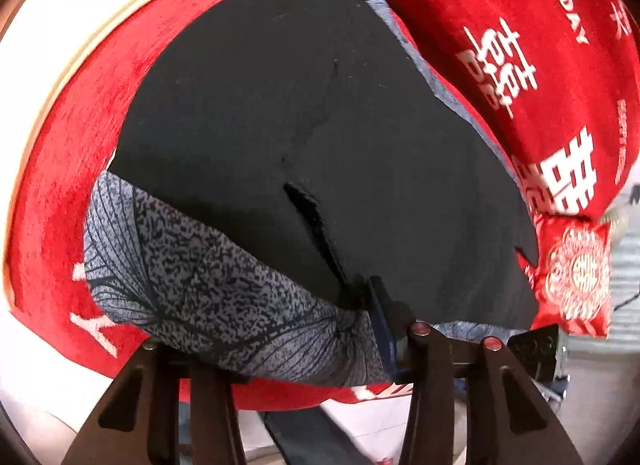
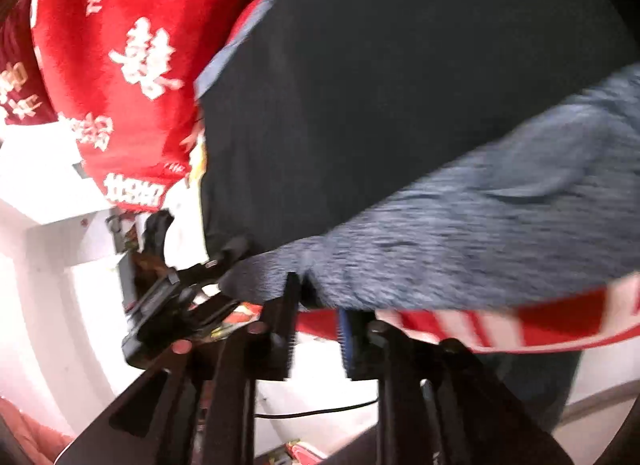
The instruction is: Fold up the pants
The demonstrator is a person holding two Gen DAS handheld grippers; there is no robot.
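1. The dark navy pants with a grey leaf-print turned-back band (image 1: 320, 137) lie spread flat on a red plush blanket printed with white Chinese characters and English lettering (image 1: 560, 45), which covers what looks like a bed.
2. In the left wrist view the plain dark side of the cloth fills the middle, with a short slit-like opening near its centre. The grey patterned band runs along the near edge and again as a thin strip along the far right edge.
3. The left gripper (image 1: 384, 321) reaches the near edge of the pants, where the dark cloth meets the patterned band. One blue-padded finger (image 1: 380, 329) touches the cloth and a fold gathers at it. The other finger is hidden by the fabric, so I cannot tell whether the jaws are pressed together on it.
4. A small red embroidered cushion with a white round motif (image 1: 576, 273) sits just beside the right corner of the pants.
5. The right wrist view is blurred. The right gripper (image 2: 318, 297) is at the grey band's near edge (image 2: 480, 225), with its fingers spread and a clear gap between them. The left-hand finger (image 2: 290, 305) touches the band's hem, and the blue-padded one (image 2: 346, 341) sits just below the cloth.
6. The other gripper shows at the left of that view, at the same hem.
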